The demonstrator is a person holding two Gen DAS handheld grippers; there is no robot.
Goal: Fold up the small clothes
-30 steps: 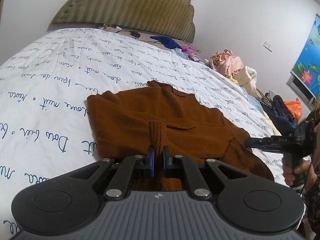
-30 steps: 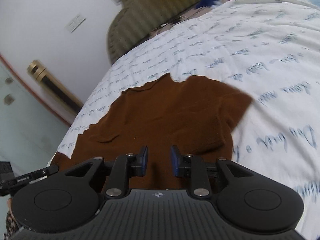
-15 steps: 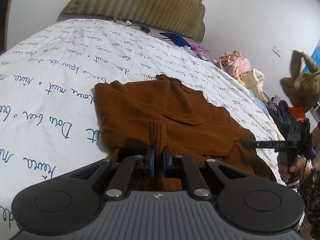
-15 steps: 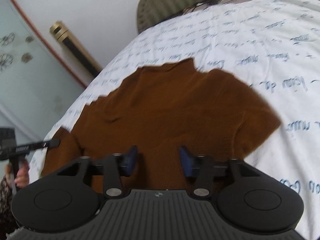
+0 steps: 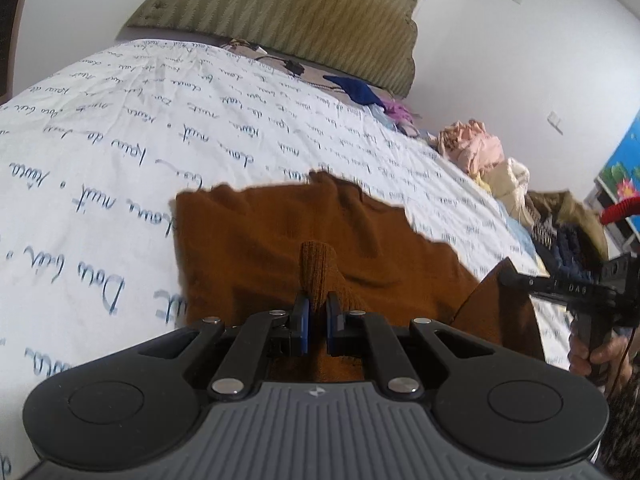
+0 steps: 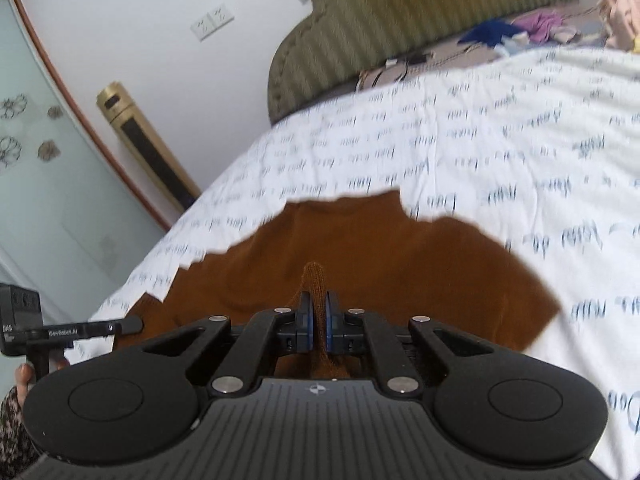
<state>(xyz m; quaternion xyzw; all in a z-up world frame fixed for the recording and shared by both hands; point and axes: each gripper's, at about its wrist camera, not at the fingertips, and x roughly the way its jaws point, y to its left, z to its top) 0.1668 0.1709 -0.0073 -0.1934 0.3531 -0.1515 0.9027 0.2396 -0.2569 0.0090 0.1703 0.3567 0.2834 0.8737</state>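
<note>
Around the brown knitted garment [image 5: 280,248], spread on a white bedsheet [image 5: 100,152] printed with blue cursive script: an olive padded headboard [image 5: 288,12], a dark blue cloth [image 5: 360,92] and purple scraps near it, a pile of pink and cream clothes [image 5: 480,152] at the bed's far edge. Seen from the right wrist: a gold tower appliance [image 6: 148,148], wall sockets [image 6: 212,22], a frosted glass panel [image 6: 52,184] with flower motifs. Nothing between grippers and cloth.

Left gripper [image 5: 316,322]: blue pads nearly together, pinching a ribbed fold of the garment that stands up between them. Right gripper [image 6: 318,322]: jaws closing, pads pressed on another raised fold of the same knit.

Near hem hidden under both gripper bodies. Sheet blurred from the right wrist, script unreadable there. Bare hand [image 5: 588,354] on the right gripper's handle, cut off at the frame edge.

Readable: fragments like "nuit" on the sheet; white lettering on each gripper's side bar, too small to make out.
</note>
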